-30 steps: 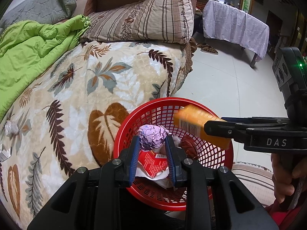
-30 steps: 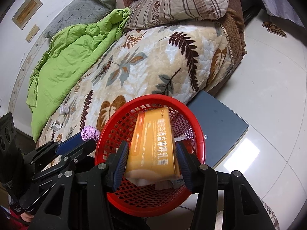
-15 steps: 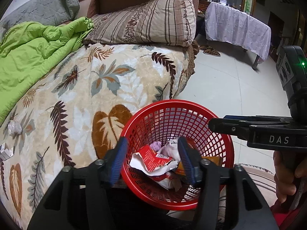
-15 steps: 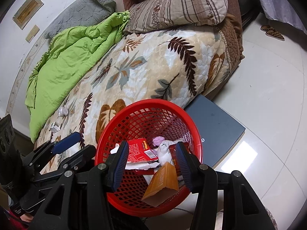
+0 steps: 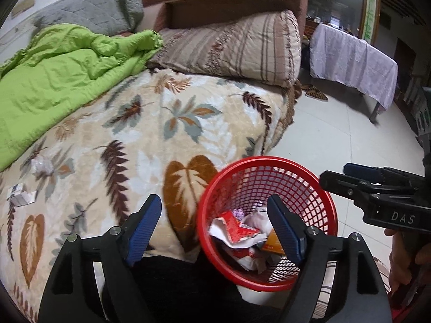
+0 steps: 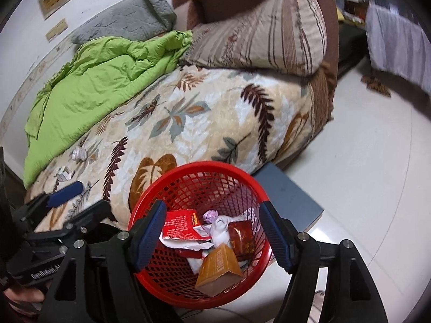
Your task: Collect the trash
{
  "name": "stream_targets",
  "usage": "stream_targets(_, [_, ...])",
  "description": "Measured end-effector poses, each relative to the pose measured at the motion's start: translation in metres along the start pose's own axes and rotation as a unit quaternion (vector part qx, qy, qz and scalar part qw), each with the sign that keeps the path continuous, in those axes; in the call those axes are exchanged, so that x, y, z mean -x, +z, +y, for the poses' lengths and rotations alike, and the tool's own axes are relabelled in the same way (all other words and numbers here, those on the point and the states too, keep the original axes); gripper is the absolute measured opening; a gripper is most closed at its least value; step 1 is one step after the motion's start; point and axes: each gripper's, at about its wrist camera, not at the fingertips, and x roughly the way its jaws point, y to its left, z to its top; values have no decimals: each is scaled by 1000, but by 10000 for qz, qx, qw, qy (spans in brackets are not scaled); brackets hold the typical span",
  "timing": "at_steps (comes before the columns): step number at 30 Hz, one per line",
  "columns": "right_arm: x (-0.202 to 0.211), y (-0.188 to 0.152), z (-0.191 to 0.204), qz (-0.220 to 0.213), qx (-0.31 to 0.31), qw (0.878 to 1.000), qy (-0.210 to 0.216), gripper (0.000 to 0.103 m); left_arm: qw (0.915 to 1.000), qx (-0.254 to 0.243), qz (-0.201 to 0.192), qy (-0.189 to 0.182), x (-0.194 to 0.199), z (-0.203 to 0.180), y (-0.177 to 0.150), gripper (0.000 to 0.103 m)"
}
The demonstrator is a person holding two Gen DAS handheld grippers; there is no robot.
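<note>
Right-wrist view shows the orange carton [image 6: 219,271], held a second ago by the right tongs [image 6: 211,234], now lying inside the red basket [image 6: 199,171] beside a red wrapper [image 6: 181,224] and the purple foil ball [image 6: 211,215] that the left tongs [image 5: 214,228] carried; both tongs now gape wide and empty above the basket. Only this view shows a grey-blue slab [image 6: 291,199] behind the basket. Left-wrist view alone shows a cloth-draped tabletop [image 5: 353,62] far beyond it. A crumpled wad [image 5: 40,164] and small box [image 5: 20,195] remain on the bed [image 5: 150,123], left of the basket.

Home bedroom: bed [image 5: 167,123], pillow [image 5: 237,45], quilt [image 5: 62,80].
</note>
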Motion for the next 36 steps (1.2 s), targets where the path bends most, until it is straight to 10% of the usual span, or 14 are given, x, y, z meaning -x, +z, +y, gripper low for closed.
stream_targets(21, [51,-55,71,-755,1876,9772,-641,80,9916,646,-756,832,78,70,-60,91])
stream_targets(36, [44,-58,73,-667,1979,9763,-571,80,9830,968,-788,1346,82,82,-66,97])
